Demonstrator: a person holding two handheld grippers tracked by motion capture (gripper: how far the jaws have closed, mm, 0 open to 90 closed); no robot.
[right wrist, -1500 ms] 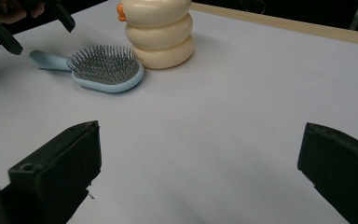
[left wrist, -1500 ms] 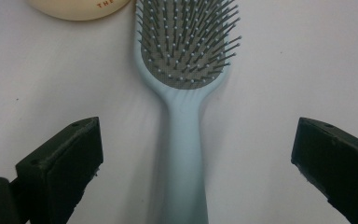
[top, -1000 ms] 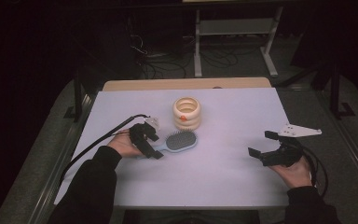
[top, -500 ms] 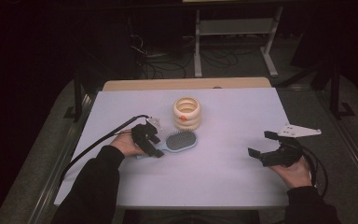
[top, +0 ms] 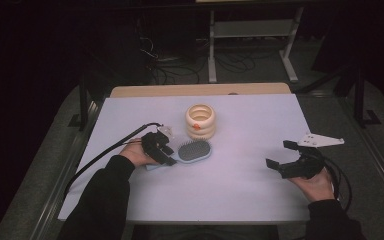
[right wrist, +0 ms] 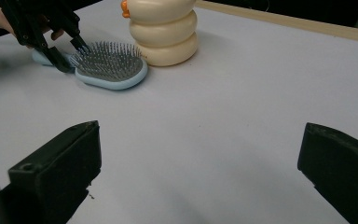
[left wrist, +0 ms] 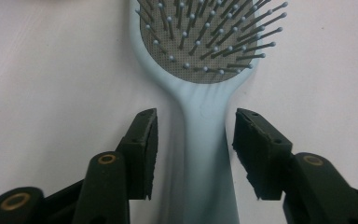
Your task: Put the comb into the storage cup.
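Brush (top: 195,150) lay bristles up on sheet (top: 240,120), just in front of ringed pot (top: 200,121). Left gripper (left wrist: 195,140) straddled brush handle, jaws half open, just been closing, pads apparently not yet touching. Right gripper (top: 281,157) hovered well right of brush, jaws wide, holding nothing.

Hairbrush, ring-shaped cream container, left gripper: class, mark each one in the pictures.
hairbrush (left wrist: 204,140), left gripper view, on the pale blue handle.
ring-shaped cream container (top: 200,121), high view, on its side wall.
left gripper (left wrist: 195,149), left gripper view, midway between its fingertips.
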